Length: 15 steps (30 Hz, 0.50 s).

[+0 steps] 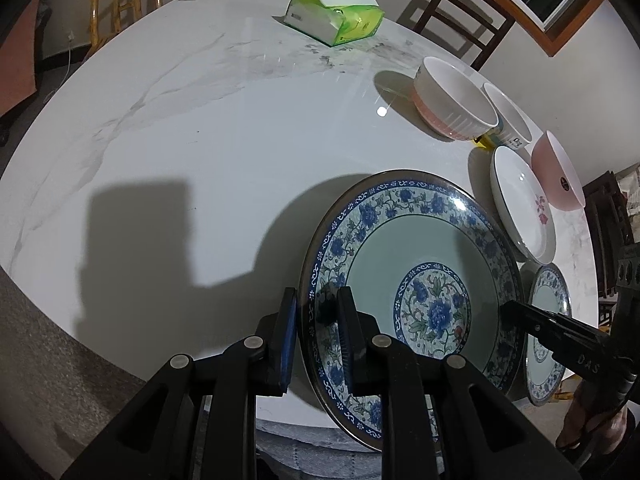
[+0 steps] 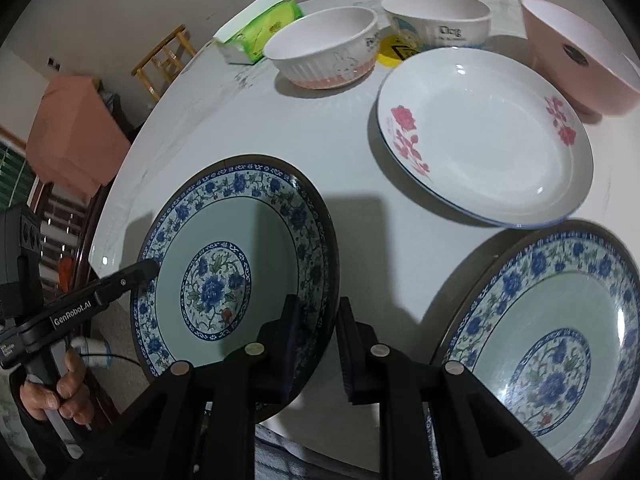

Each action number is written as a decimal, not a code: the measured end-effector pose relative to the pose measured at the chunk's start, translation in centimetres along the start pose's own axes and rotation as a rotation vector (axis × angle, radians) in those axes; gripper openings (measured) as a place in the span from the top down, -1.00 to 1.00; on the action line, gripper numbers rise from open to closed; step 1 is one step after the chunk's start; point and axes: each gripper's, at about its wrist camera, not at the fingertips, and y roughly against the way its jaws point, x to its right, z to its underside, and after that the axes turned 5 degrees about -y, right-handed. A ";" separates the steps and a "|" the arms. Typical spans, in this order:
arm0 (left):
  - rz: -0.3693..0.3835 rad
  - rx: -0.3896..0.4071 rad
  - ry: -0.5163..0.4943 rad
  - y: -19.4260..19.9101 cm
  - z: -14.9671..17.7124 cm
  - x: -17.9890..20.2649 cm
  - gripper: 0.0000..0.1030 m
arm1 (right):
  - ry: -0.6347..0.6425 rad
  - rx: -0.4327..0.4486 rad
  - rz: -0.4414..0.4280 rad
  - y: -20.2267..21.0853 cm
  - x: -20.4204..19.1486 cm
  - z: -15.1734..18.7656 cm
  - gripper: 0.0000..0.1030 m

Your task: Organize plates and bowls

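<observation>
A large blue-and-white flowered plate [image 1: 400,248] [image 2: 224,220] hangs just above the near edge of the white marble table [image 1: 200,140], casting a shadow on it. My left gripper [image 1: 316,300] is shut on its left rim, and shows as a black arm [image 2: 150,268] in the right wrist view. My right gripper [image 2: 318,308] is shut on the opposite rim, its tip [image 1: 508,308] reaching in from the right. A second matching plate [image 2: 560,352] [image 1: 548,332] lies on the table to the right.
A white plate with pink flowers [image 2: 484,136] lies behind, with a ribbed bowl [image 2: 324,52], a "Dog" bowl [image 2: 436,20] and a pink bowl [image 2: 576,60] beyond it. A green tissue pack [image 1: 336,16] sits at the far side. Chairs [image 1: 460,16] ring the table.
</observation>
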 end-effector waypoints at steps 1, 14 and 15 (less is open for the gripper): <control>0.002 0.001 -0.003 -0.1 0.0 0.0 0.69 | -0.003 0.003 0.003 -0.1 0.0 0.1 0.64; -0.006 -0.008 -0.016 -1.7 -0.3 -0.4 0.67 | -0.038 0.025 0.011 -1.0 0.4 1.2 0.64; -0.004 -0.009 -0.016 -1.8 -0.2 -0.5 0.67 | -0.038 0.020 0.011 -1.1 0.3 1.1 0.64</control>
